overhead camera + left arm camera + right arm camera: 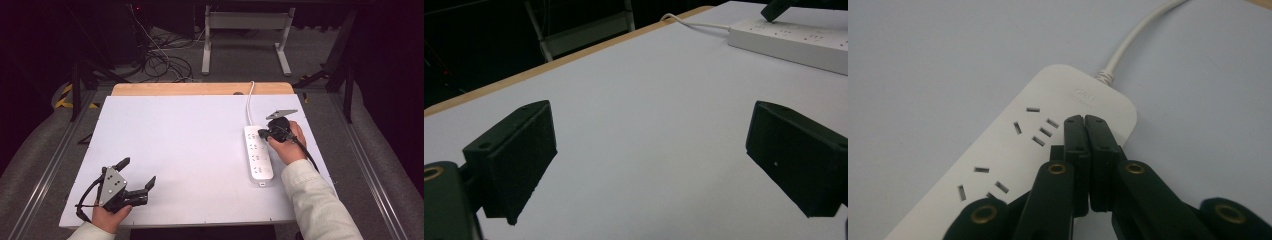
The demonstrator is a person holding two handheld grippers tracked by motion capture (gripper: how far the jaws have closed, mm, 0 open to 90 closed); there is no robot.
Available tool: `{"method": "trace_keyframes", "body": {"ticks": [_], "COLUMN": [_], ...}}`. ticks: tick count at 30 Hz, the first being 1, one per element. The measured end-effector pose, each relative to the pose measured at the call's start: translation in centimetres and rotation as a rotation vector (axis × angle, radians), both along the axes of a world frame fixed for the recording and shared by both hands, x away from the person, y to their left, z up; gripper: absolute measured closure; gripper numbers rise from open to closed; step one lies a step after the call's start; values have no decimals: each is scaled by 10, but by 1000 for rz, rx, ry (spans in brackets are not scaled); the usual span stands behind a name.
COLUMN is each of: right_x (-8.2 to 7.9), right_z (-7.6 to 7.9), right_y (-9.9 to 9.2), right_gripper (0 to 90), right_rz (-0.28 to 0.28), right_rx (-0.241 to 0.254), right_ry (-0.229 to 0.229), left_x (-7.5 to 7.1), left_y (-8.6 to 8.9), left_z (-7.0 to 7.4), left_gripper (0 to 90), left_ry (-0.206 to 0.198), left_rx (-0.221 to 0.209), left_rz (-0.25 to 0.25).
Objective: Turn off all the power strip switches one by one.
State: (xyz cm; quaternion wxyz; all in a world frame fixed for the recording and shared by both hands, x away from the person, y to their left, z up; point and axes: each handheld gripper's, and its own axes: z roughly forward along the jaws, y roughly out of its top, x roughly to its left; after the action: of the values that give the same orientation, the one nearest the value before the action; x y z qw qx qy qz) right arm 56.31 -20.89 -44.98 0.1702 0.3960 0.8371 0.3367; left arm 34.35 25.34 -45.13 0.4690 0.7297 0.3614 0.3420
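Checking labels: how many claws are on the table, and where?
2. Left claw sits open near the table's front-left corner; right claw is shut, empty, tips over the white power strip's cord end.

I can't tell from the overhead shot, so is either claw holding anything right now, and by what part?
Nothing is held. The right claw is shut with its tips over the power strip, gripping nothing. The left claw is open above the bare table.
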Motion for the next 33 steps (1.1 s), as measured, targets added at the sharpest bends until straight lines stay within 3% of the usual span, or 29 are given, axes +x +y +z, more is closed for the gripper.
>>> {"method": "trace_keyframes", "body": {"ticks": [27,33], "right_x": [-1,1], "right_z": [-2,-2], "right_y": [4,3], "right_gripper": [900,900], "right_rz": [-5,-17], "right_rx": [-13,5], "right_ry": [8,34], "left_x": [-1,-1], "left_y": [0,-1], "left_z": [1,0], "left_gripper": [68,68], "left_ry": [-9,-6], "left_rx": [3,1], "left_rz": [-2,-4]}}
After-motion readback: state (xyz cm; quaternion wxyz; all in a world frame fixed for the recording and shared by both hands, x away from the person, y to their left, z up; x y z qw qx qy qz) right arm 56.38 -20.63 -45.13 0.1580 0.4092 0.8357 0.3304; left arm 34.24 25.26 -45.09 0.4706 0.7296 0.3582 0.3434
